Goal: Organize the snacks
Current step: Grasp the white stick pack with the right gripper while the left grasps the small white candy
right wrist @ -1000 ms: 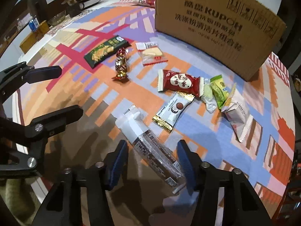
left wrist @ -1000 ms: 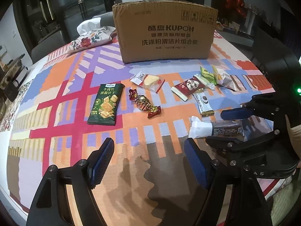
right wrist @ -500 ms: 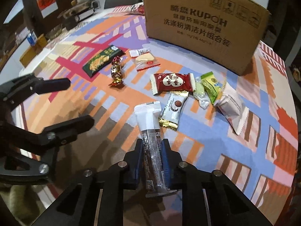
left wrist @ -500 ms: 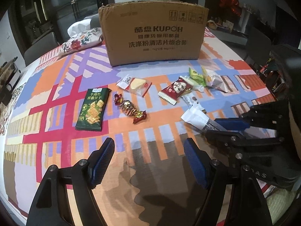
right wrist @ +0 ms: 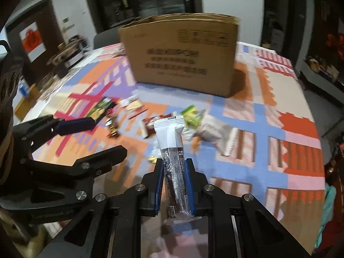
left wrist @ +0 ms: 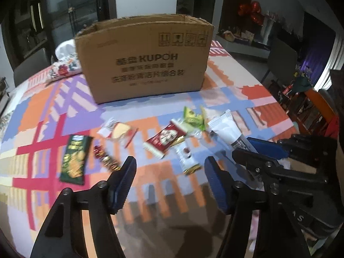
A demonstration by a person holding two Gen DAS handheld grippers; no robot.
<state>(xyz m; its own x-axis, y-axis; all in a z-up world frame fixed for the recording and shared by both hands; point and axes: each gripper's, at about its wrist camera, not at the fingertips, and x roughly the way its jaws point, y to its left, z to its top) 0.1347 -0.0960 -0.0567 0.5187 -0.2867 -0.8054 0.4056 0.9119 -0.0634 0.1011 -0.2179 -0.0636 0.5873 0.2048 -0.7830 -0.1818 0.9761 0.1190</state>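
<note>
My right gripper is shut on a long snack bar with a white and dark wrapper, held clear of the table and pointing at the open cardboard box. The left wrist view shows the same bar in that gripper at the right. My left gripper hovers over the tablecloth with its jaws closing and nothing between them. Just ahead of it lie a white-gold packet, a red pack, green packs, a clear cake pack, a red-gold candy and a green cracker pack.
The box stands at the far side of the round table on a colourful patterned cloth. A floral cushion lies left of the box. A grey-white pouch lies right of the held bar. Chairs and shelves ring the table.
My right gripper shut on the snack bar and lifted it off the table, turning it toward the box. My left gripper moved forward over the snacks and its jaws narrowed.
</note>
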